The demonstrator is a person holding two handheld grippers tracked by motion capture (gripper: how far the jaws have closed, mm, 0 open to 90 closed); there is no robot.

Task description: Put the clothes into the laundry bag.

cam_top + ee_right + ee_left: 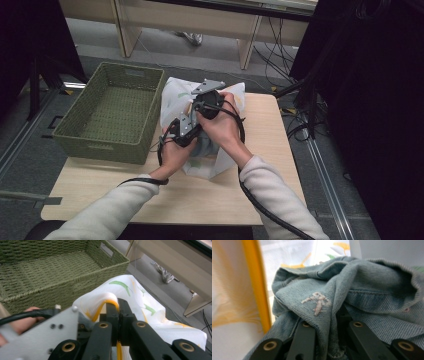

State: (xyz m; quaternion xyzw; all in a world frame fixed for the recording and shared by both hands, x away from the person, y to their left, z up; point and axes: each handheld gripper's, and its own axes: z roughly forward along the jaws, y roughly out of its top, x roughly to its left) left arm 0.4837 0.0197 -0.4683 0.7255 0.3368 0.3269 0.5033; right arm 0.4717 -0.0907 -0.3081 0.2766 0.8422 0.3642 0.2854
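Note:
A white bag (172, 95) with green and yellow prints and a yellow trim lies on the wooden table (150, 195), its mouth held up. My right gripper (118, 306) is shut on the bag's yellow-trimmed edge (103, 304) and lifts it; in the high view the right gripper (207, 102) sits over the bag. My left gripper (329, 322) is shut on a fold of a light blue denim garment (362, 282), which bunches over the jaws inside the bag's mouth. From above, the left gripper (181, 131) is just below the right one, with denim (206, 146) under both hands.
A green woven basket (107, 145) stands with nothing in it at the table's left, close beside the bag; its wall (62, 292) is right behind the held edge. The left gripper's grey plate (45, 332) is near my right jaws. Cables trail toward the front edge.

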